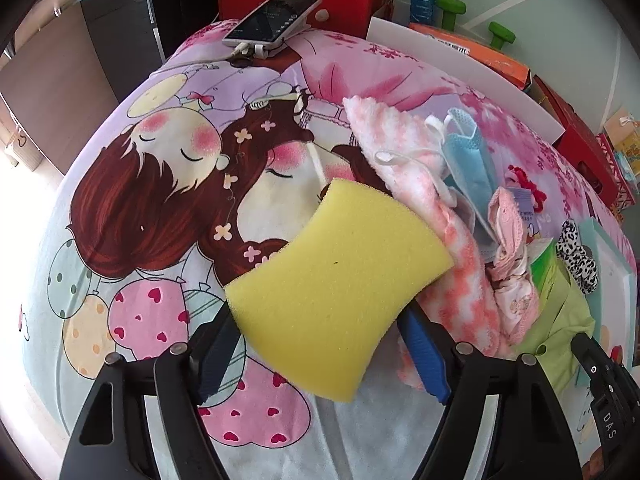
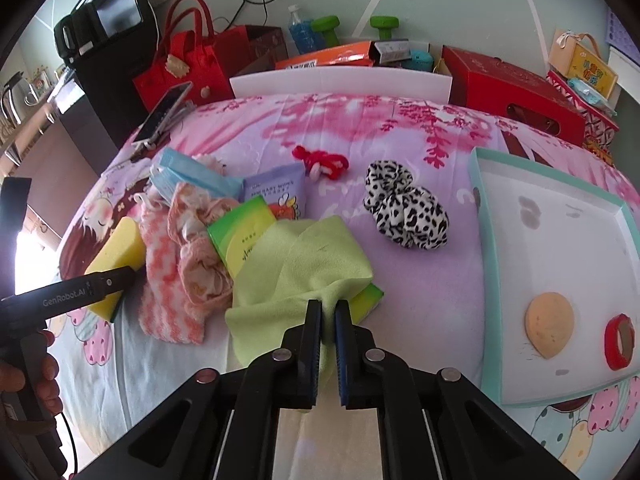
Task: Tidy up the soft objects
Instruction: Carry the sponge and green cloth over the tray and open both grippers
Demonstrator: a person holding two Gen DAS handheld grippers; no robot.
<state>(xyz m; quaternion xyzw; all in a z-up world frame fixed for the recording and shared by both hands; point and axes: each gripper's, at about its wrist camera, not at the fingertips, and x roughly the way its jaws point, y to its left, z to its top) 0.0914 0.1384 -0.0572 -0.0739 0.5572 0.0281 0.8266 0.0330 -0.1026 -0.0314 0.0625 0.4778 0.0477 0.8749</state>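
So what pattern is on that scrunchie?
Black-and-white leopard spots on the scrunchie, clearest in the right wrist view.

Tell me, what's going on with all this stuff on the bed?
A person is tidying soft things with a grabbing tool in each hand. The left tool holds a yellow sponge between its fingers. The right tool has pinched shut on a green cloth that lies over a green packet. A teal tray on the right already holds a peach puff and a red tape roll. A spotted scrunchie still waits on the bedsheet.
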